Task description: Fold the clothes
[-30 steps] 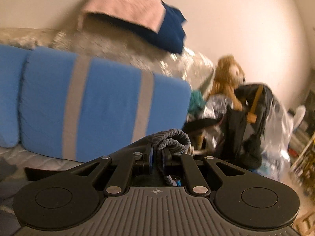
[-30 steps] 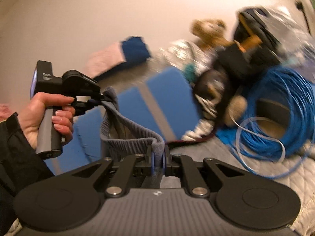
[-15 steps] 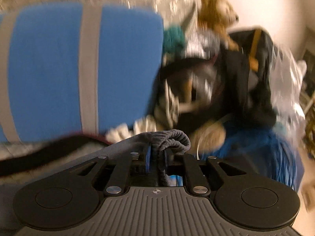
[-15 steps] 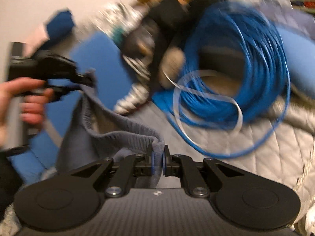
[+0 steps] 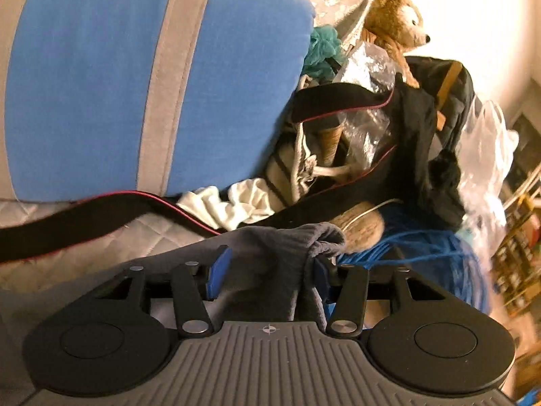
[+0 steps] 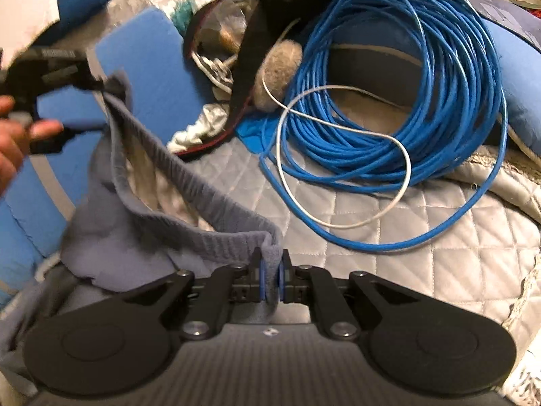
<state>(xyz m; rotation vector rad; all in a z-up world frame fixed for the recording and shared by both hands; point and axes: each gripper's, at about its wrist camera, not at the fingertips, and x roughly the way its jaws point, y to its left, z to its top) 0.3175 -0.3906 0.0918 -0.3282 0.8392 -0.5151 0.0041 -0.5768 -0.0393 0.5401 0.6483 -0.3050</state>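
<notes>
my right gripper [image 6: 270, 279] is pinched tight on the ribbed hem of the grey knit garment [image 6: 189, 203], the blue pads [image 6: 262, 279] squeezing a fold of the band between them. from there the hem runs up and to the left across the quilted bedspread [image 6: 389, 270] to my left gripper [image 6: 98, 83], which i can see blurred at the upper left with my left hand [image 6: 13, 135] wrapped on its handle. the rest of the garment sags in a loose heap on the bed below that stretched band, at the left of my right gripper.

in the left wrist view my left gripper [image 5: 267, 267] has its jaws about half open; they have just been opening. the bunched grey hem [image 5: 297, 247] is between them, draped against the right pad, while the left pad [image 5: 216, 267] stands clear of the cloth, so nothing is pinched there.

ahead of the left gripper lies a black strap with red piping [image 5: 101, 209] across the bedspread, then a blue cushion with grey stripes [image 5: 101, 84], a crumpled white cloth [image 5: 230, 206], a black bag [image 5: 422, 142] and a brown teddy bear [image 5: 395, 13] leaning at the wall. right of the garment, in the right wrist view, a big coil of blue cable [image 6: 422, 101] rests on the bed with a white cable [image 6: 338, 169] looped over it.
</notes>
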